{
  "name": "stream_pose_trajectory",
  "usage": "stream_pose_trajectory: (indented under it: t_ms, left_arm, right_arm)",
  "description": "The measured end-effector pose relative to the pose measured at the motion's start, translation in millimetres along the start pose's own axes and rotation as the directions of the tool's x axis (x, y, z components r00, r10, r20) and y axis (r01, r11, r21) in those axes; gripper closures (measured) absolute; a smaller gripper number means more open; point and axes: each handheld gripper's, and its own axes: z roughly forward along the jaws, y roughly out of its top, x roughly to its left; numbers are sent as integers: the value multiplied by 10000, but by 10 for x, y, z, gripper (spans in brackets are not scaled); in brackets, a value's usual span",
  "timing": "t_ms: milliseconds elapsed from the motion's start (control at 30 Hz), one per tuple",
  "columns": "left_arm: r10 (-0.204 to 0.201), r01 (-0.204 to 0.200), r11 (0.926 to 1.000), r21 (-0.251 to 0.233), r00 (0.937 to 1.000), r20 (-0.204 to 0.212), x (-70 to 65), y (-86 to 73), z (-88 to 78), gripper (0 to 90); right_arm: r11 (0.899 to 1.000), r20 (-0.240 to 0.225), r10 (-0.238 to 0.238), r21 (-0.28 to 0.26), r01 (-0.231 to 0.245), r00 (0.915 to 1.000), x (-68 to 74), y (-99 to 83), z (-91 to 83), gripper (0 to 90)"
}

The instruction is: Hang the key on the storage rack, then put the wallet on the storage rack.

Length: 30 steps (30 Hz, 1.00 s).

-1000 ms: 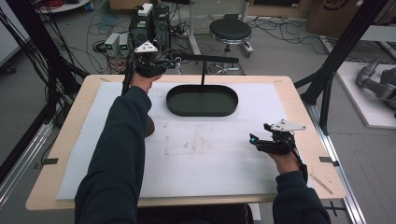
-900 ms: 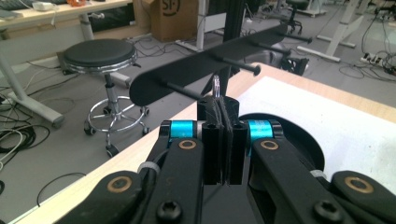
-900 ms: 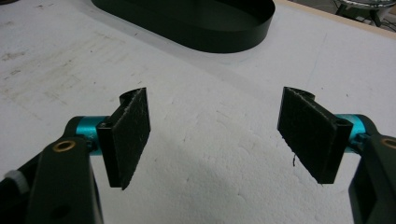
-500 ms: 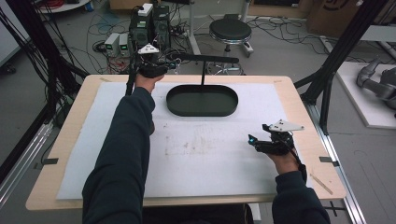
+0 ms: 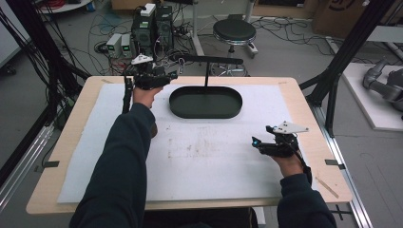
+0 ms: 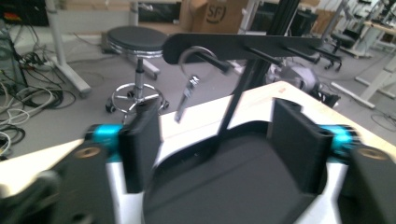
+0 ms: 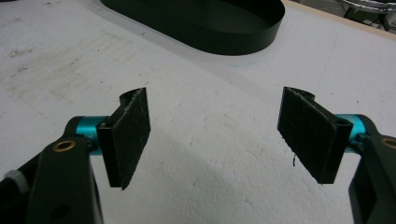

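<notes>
Left claw (image 5: 167, 76): held at the far left of the bench, just left of the tray's far end; jaws spread wide with nothing between them.
Right claw (image 5: 256, 142): low over the pad near the right front, well apart from the tray; jaws wide apart, gripping nothing.
Tray (image 5: 205, 102): black, oval, shallow, lying on the white pad at the far middle of the bench; in the left gripper view its dark floor (image 6: 224, 186) sits straight ahead of and below the left claw (image 6: 219, 149).
Stand (image 5: 207, 61): thin black post rising from the tray's far side, topped by a flat bar with pegs.
Ring (image 6: 196, 58): metal loop hung on the bar's nearest peg, a small clip dangling from it; ahead of and above the left claw, apart from it.
Pad (image 5: 199, 156): white, scuffed, covering most of the bench.
Stool (image 5: 234, 32): on the floor beyond the bench.
</notes>
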Motion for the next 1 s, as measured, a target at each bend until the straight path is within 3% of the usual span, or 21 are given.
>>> stream_pose_trajectory:
  t_ms: [100, 167, 267, 367, 533, 733, 1000]
  left_arm:
    - [422, -423, 9991, -30, 9984, -385, -95, -89, -226, 166]
    - [769, -768, 9970, 29, 9955, -562, -127, -164, -358, 164]
    - [876, -871, 9961, 102, 9929, -807, -127, -287, -537, 164]
    - [779, -778, 9970, 51, 9917, -1027, -91, -400, -699, 164]
    - [210, -217, 9998, -34, 9900, -1396, -6, -545, -927, 164]
    - [-166, 180, 9998, 70, 9865, -1627, 70, -710, -1160, 165]
    - [-491, 584, 9976, 370, 9754, -2150, 144, -979, -1371, 167]
  right_arm:
    - [10000, 12, -57, 17, 57, 10000, 8, 17, 22, 256]
    - [10000, 108, -62, 1, 62, 9999, 16, 23, 27, 222]
    - [10000, 248, 4, -33, -4, 9997, 10, 24, 23, 217]
    - [10000, 265, 49, -68, -47, 9996, 0, 20, 12, 217]
    - [10000, 306, -25, -83, 27, 9995, 18, 23, -2, 217]
    - [10000, 344, -35, -51, 37, 9994, 12, 13, -5, 218]
    - [10000, 433, 50, -50, -47, 9991, 14, 10, -8, 223]
